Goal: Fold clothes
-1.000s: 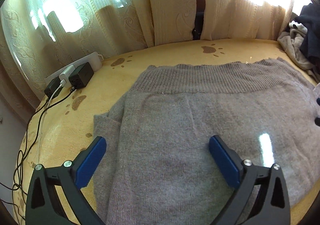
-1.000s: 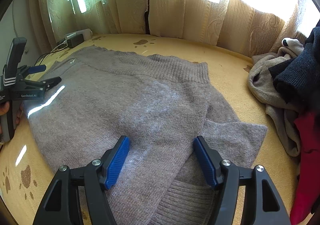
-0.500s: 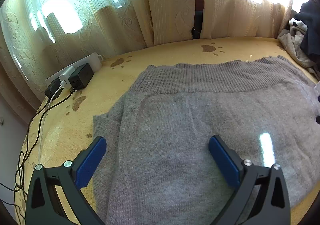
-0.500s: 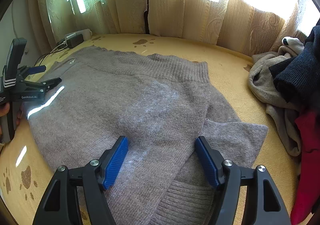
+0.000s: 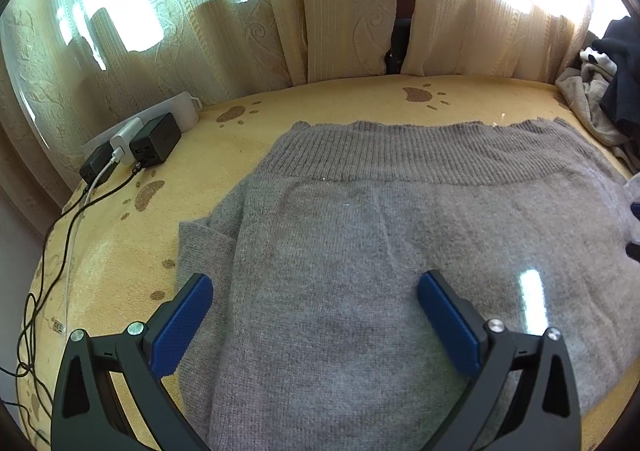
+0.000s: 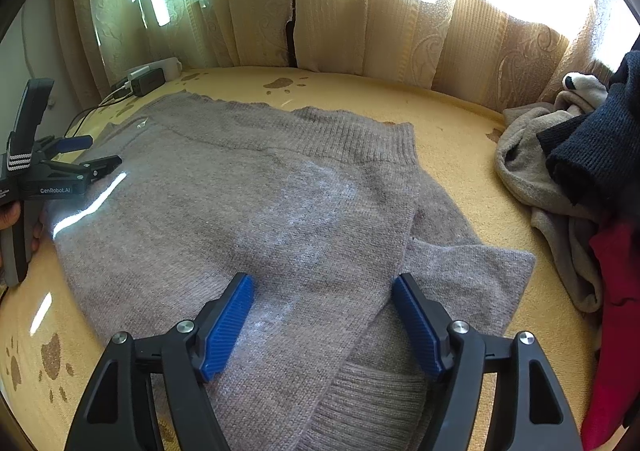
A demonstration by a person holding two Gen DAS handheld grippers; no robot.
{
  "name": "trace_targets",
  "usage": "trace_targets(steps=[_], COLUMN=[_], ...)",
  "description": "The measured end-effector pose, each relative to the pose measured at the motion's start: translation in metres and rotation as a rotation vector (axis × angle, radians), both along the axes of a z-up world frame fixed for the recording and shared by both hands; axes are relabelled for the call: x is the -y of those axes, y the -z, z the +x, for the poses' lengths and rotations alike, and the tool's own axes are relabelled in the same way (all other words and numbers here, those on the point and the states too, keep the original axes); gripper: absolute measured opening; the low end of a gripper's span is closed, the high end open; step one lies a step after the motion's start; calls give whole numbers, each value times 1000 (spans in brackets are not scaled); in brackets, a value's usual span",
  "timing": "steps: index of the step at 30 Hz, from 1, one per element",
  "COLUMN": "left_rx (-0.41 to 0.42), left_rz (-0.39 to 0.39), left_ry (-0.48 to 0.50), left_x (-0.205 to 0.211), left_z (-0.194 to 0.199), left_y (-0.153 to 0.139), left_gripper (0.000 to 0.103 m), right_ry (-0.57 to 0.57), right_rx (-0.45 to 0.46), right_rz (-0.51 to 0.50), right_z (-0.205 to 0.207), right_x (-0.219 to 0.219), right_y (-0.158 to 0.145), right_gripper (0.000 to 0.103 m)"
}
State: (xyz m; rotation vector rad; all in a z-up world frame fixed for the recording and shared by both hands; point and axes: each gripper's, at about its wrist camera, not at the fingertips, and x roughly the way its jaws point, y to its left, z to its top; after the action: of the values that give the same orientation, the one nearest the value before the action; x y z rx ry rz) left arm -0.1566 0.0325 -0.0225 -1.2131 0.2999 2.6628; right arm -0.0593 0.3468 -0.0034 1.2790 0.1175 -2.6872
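A grey knitted sweater [image 6: 256,211] lies flat, sleeves tucked under, across the middle of the yellow paw-print bed [image 6: 452,123], unmoved over the last second, while the right gripper [image 6: 322,315] widens its empty fingers above it and the left gripper [image 5: 316,315] hangs wide open, holding nothing.

Right gripper [image 6: 322,291] hovers over the grey sweater [image 6: 248,203], jaws opening, nothing pinched between them. Left gripper [image 6: 102,155] sits at the sweater's left edge. Clothes pile [image 6: 580,179] crowds the bed's [image 6: 452,131] right edge, by the curtains [image 6: 360,11].
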Motion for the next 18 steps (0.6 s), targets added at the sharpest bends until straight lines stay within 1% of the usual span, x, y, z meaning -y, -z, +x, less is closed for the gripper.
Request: trace_targets(steps=[3, 7, 10, 12, 15, 18], left_rx=[67, 110, 131, 137, 133, 152], left_rz=[111, 201, 293, 327, 345, 395], left_ry=[-26, -48, -57, -81, -125, -156], left_x=[13, 24, 36, 48, 70, 90], left_z=[-7, -4, 5, 9, 11, 7], left_y=[3, 0, -6, -9, -11, -7], left_gripper=[103, 103, 103, 103, 103, 103], right_ry=[0, -6, -6, -5, -4, -3], right_rx=[2, 4, 3, 2, 2, 2], right_rz=[-1, -15, -8, -3, -1, -1], right_z=[-1, -1, -1, 0, 0, 0], right_x=[0, -2, 0, 0, 1, 2], right_y=[0, 1, 1, 1, 1, 0], right_gripper=[77, 79, 79, 79, 80, 80])
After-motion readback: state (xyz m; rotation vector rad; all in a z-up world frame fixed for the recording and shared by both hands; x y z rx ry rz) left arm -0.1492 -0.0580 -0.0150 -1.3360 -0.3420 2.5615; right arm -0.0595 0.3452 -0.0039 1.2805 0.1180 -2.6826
